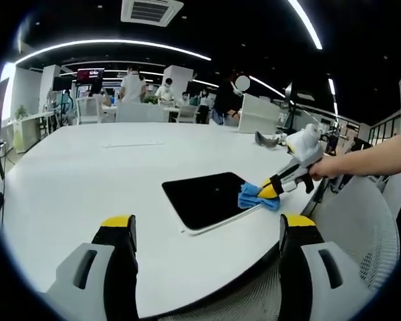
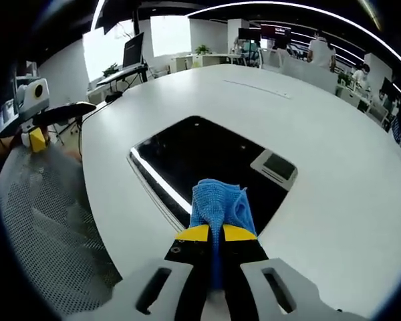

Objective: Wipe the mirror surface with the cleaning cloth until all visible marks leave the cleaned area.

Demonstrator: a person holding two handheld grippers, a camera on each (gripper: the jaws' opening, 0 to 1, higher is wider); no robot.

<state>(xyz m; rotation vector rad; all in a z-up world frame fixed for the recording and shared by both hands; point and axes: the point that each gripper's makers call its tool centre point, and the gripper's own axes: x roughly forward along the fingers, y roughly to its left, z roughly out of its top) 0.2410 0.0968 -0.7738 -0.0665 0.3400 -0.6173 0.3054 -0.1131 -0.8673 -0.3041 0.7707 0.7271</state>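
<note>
The right gripper (image 2: 216,234) reaches out low over the white counter (image 2: 321,134), its yellow-tipped fingers (image 2: 194,233) clenched on the blue cleaning cloth (image 2: 218,204), which bunches up just ahead of them and rests on the near edge of the mirror (image 2: 200,154). The mirror lies flat on the counter, directly in front of these fingers, dark and reflecting a ceiling unit.

In the left gripper view the same gripper (image 1: 273,188) comes in from the right, held by a person's hand (image 1: 324,167) with a bare forearm stretched behind it, pressing the cloth (image 1: 257,197) to the mirror's (image 1: 204,197) right edge.

The left gripper (image 1: 207,231) hangs back over the counter's (image 1: 87,174) near edge, fingers (image 1: 117,224) released and spread wide, the mirror ahead and between them, well apart. A mesh chair (image 1: 361,221) stands to its right.
</note>
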